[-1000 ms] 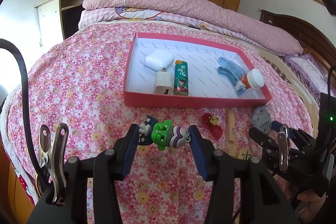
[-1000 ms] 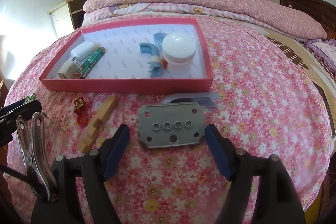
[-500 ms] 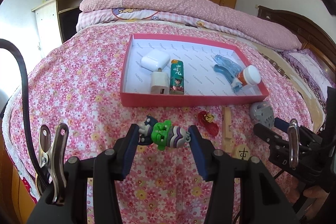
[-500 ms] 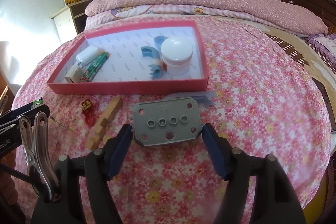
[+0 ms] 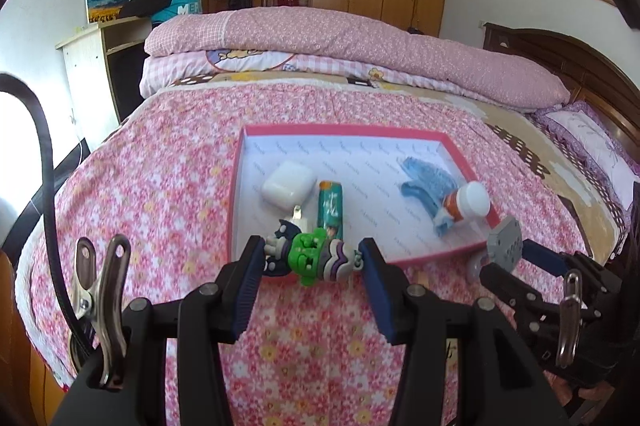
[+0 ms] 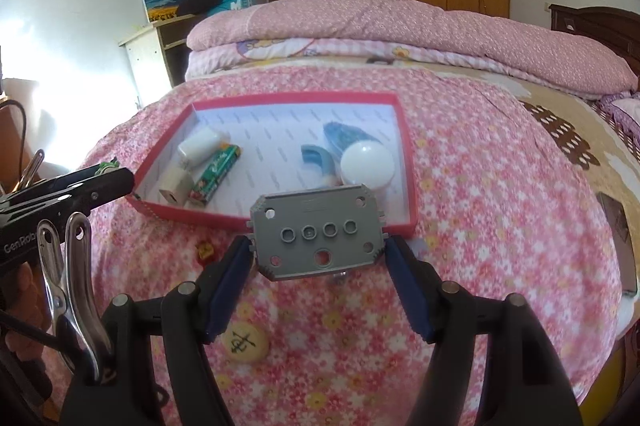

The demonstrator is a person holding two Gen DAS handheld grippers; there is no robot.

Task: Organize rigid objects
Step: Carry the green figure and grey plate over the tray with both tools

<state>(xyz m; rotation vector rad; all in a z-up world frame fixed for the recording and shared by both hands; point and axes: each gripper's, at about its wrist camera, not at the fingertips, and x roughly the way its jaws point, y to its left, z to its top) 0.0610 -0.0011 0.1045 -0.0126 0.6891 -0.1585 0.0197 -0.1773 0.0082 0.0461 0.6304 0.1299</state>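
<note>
Clearly both loads hang above the floral bedspread (image 6: 500, 186), near the shallow red cardboard tray (image 6: 404, 130), presumably bound for it. Left hand-held gripper (image 5: 312, 262) clamps a green-and-purple plastic toy figure (image 5: 312, 258); right hand-held gripper (image 6: 318, 258) pinches a grey perforated plastic plate (image 6: 316, 234) edgewise.

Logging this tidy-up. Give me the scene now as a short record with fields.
surface: flowered bedspread
box: red tray, holding a white case, green lighter, charger, blue clip, white-capped jar
left tool: shut on toy figure
right tool: shut on grey plate
loose on bed: round wooden piece, red trinket
</note>
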